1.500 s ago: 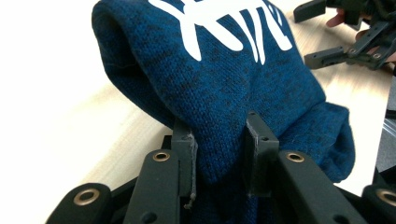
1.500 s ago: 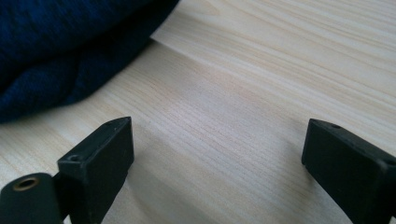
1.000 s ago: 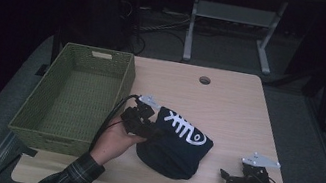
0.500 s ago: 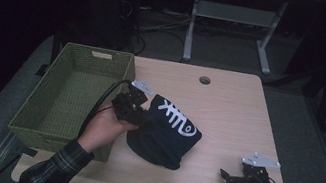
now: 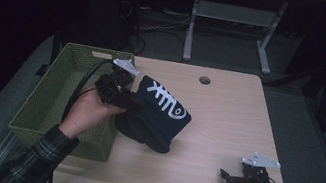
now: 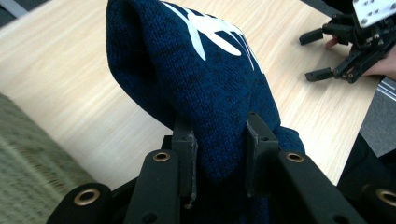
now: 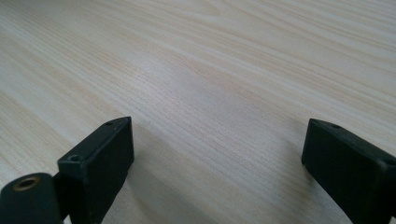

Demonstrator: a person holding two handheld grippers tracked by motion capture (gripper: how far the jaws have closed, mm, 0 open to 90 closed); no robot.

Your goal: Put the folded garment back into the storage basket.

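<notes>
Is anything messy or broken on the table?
Nothing looks broken or spilled. The blue hat hangs bunched and tilted beside the basket because the left gripper pinches it. The right gripper rests open on the table.

Basket (image 5: 42, 101) at table (image 5: 225, 128) left edge; hat (image 5: 156, 116) just right of it; right tongs (image 5: 226, 180) near front right corner.

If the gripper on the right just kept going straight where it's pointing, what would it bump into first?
Probably the dark blue knit hat, held in the left gripper; the right gripper points left over bare table first. Depth is uncertain.
</notes>
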